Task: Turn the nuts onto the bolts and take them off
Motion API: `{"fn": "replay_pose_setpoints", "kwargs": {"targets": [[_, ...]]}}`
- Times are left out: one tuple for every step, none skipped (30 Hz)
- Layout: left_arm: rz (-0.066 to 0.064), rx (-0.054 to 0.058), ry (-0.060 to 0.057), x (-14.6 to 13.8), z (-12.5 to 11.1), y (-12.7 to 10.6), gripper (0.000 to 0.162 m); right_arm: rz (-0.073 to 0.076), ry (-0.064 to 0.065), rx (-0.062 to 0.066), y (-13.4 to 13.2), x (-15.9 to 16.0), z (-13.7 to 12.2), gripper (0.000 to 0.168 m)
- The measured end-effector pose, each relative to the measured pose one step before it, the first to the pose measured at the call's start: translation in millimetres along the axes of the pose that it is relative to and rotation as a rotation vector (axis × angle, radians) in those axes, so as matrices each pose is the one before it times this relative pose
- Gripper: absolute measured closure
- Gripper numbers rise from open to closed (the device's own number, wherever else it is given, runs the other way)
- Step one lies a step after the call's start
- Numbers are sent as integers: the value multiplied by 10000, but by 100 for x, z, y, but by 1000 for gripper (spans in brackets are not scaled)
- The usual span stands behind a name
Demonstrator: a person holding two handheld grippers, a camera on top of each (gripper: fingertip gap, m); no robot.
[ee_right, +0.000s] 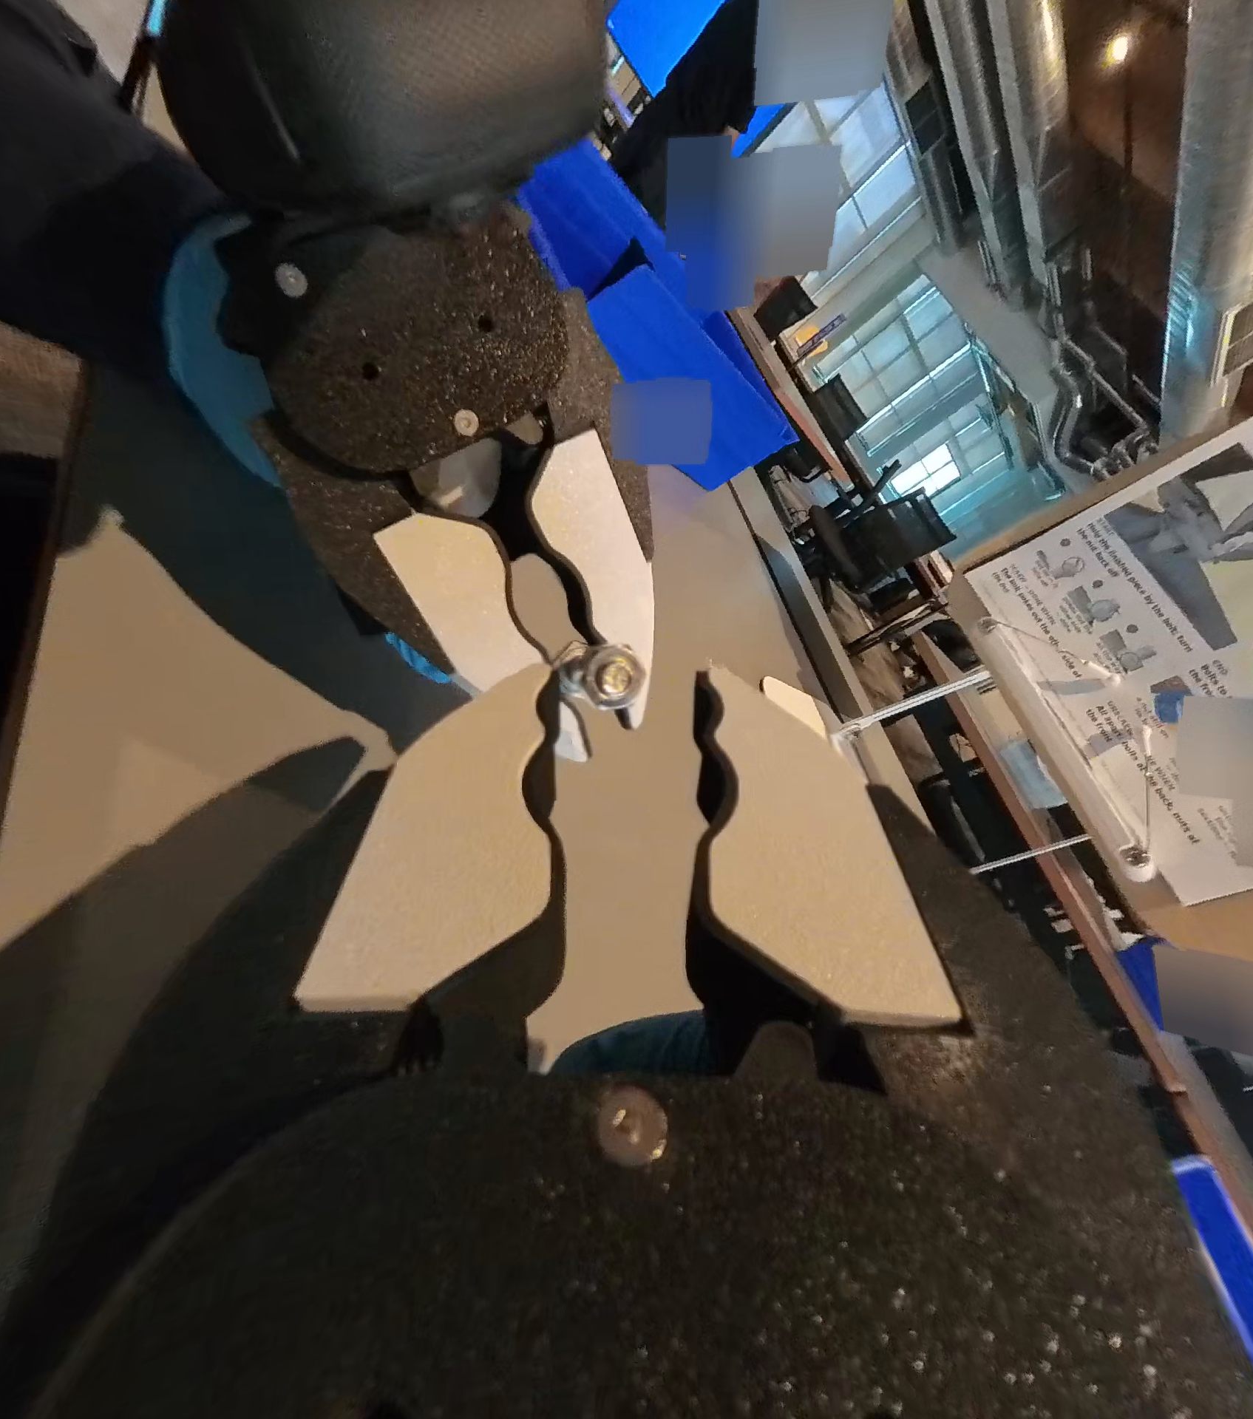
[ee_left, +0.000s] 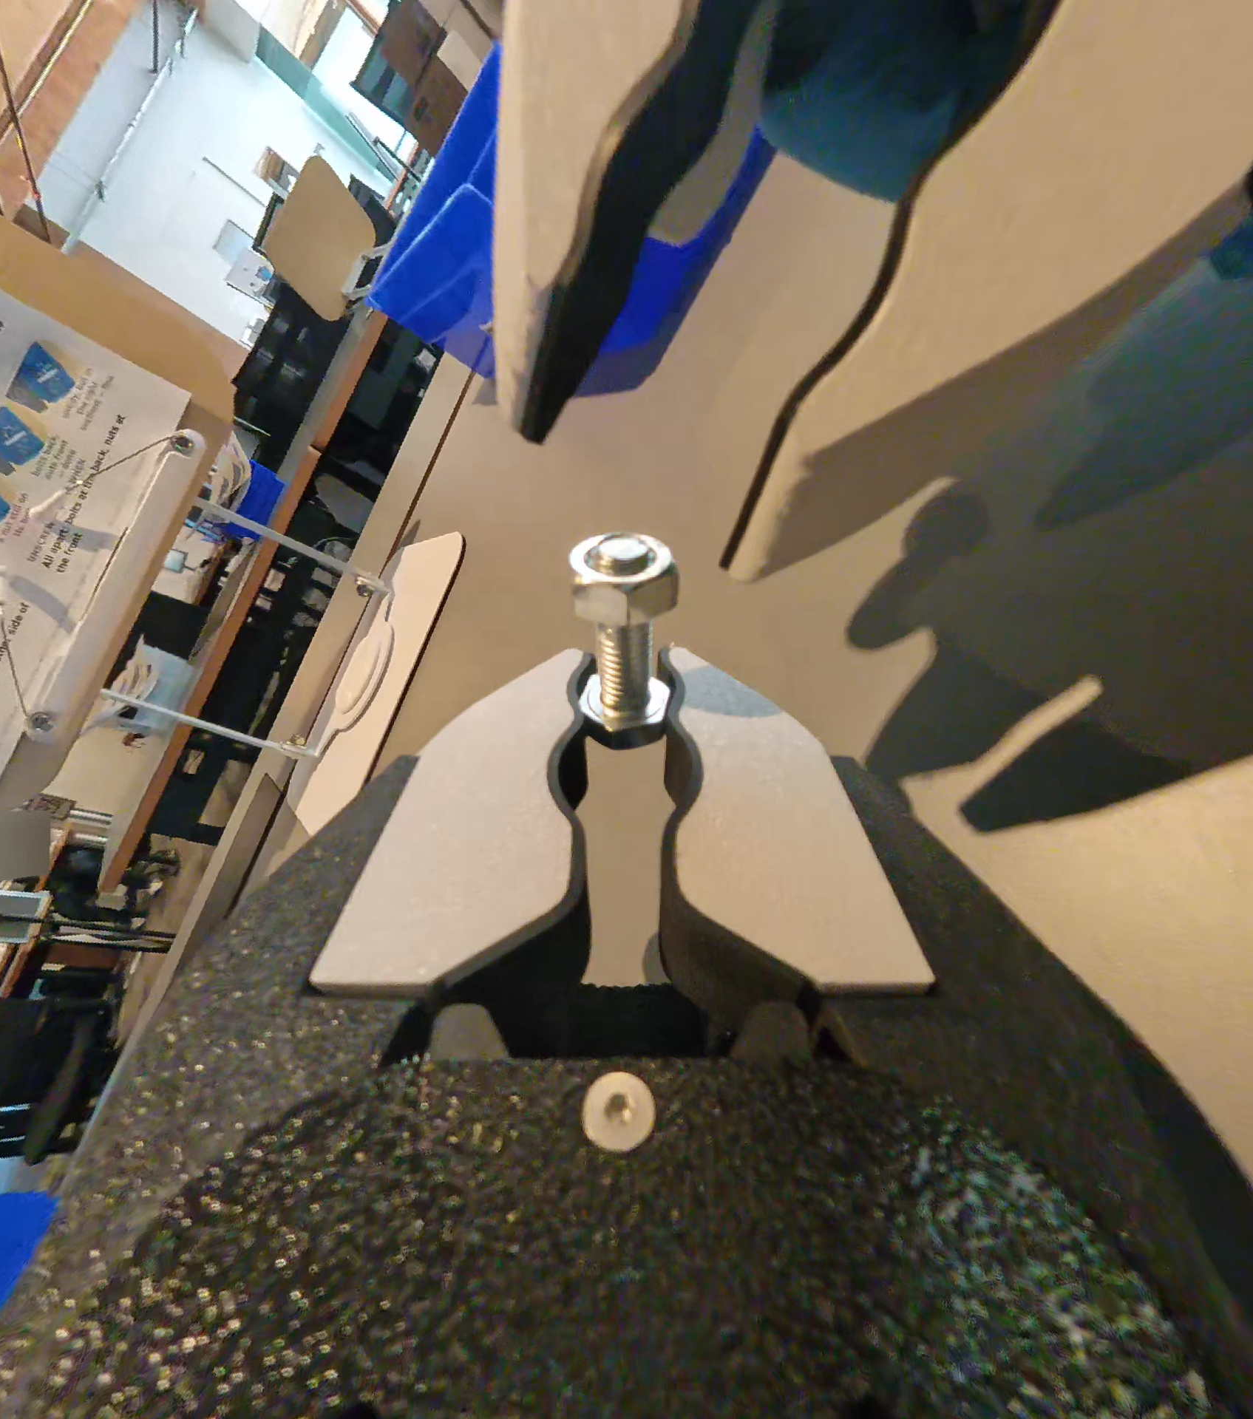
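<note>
The left gripper (ee_left: 623,691) is clamped on the head end of a bolt (ee_left: 621,676), whose threaded shank sticks out beyond the fingertips with a nut (ee_left: 624,587) at its far end. The right gripper (ee_right: 623,695) faces it with its fingers apart, holding nothing, just beside the nut. Blue bins (ee_left: 446,253) stand on the table (ee_left: 684,491) behind.

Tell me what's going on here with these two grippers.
A person is working a nut and bolt with two handheld grippers. The left gripper is shut on the bolt, holding it by its head end so the threaded shaft points outward. The nut sits at the far tip of the threads. The right gripper faces it with its jaws open, right beside the nut but not gripping it. Blue bins sit behind on the table.
</note>
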State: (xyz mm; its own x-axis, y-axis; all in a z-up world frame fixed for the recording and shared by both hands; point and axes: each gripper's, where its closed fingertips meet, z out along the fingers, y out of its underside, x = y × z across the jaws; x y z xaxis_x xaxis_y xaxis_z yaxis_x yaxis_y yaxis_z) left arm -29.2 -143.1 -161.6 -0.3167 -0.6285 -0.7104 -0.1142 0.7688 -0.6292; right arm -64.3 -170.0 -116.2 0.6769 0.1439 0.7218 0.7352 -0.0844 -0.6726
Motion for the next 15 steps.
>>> {"fn": "replay_pose_setpoints", "kwargs": {"targets": [[139,-99,-1,98,69,117,147,-265,28,-128,230,99,-18,135],[128,-84,15,137,71,88,147,-277,-24,-176,283,49,7,136],[132,-79,-30,61,49,75,147,-246,-108,-121,201,-63,-5,136],[117,-68,-34,38,45,48,147,-171,-136,-62,105,-85,-37,137],[86,-51,-2,77,51,42,147,-150,-193,-79,111,-185,-49,138],[51,-46,-8,35,37,51,147,-174,-147,-88,99,-162,-47,138],[46,-45,-26,-14,18,65,147,-185,-23,-124,158,5,-37,138],[46,-30,-19,4,20,38,147,-181,-61,-136,153,-91,-27,139],[32,-20,7,47,25,10,147,-185,-56,-101,96,-124,-3,140],[69,-26,-11,33,23,19,147,-208,66,-97,62,-7,52,141],[87,-40,-17,48,32,13,147,-213,-40,-87,26,-208,71,143],[71,-32,3,71,33,4,147,-210,-101,-84,14,-324,104,144],[64,-14,6,68,23,-7,147,-217,22,-99,44,-156,130,144],[74,-9,-24,21,3,-16,147,-187,-33,-88,28,-218,142,145],[41,-13,-19,15,1,2,147,-129,-57,-66,33,-231,138,145]]}}
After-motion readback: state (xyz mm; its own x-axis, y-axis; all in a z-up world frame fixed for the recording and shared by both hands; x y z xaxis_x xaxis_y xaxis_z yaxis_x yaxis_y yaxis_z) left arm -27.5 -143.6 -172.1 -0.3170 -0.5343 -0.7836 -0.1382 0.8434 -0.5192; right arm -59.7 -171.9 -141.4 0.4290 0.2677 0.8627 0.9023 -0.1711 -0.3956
